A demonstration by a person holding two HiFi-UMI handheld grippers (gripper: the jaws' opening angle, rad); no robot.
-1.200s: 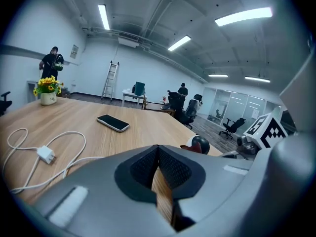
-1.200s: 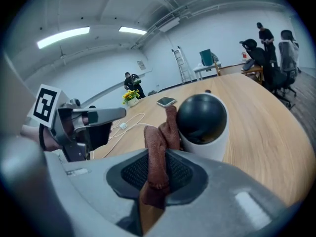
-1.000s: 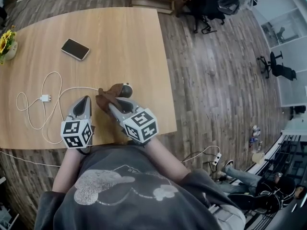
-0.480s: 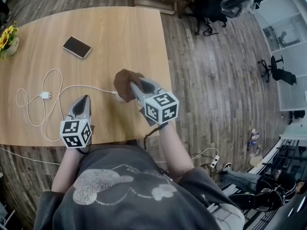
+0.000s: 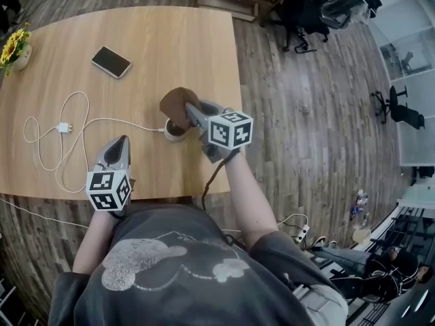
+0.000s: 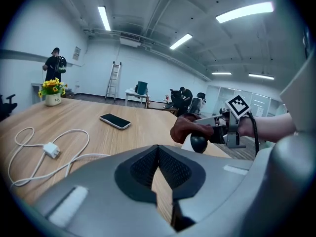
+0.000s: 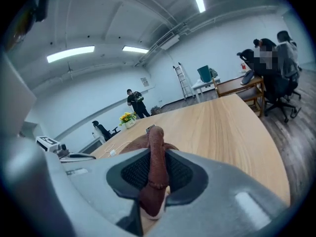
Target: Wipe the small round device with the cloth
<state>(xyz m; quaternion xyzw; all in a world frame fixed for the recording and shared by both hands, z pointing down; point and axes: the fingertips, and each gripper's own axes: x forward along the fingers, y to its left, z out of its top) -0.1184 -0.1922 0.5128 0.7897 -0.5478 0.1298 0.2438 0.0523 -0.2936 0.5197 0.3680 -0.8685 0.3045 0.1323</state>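
Observation:
The small round device (image 5: 174, 130), white with a dark ball top (image 6: 199, 142), stands on the wooden table (image 5: 170, 39) at the end of a white cable. My right gripper (image 5: 190, 110) is shut on a brown cloth (image 5: 178, 104), which hangs just over the device's far side. In the right gripper view the cloth (image 7: 155, 167) is pinched between the jaws and hides the device. My left gripper (image 5: 122, 141) rests low on the table, to the left of the device and nearer to me. It is shut, with nothing between its jaws (image 6: 159, 149).
A phone (image 5: 111, 61) lies farther back on the table. The white cable (image 5: 81, 124) loops at the left with its plug (image 5: 64, 127). A flower pot (image 5: 15, 49) stands at the far left. The table's right edge (image 5: 241, 114) is near the device. Office chairs (image 5: 319, 9) stand beyond.
My right gripper has carried the cloth to the right, over the device, then a little farther away, so the device shows again. The left gripper has stayed put.

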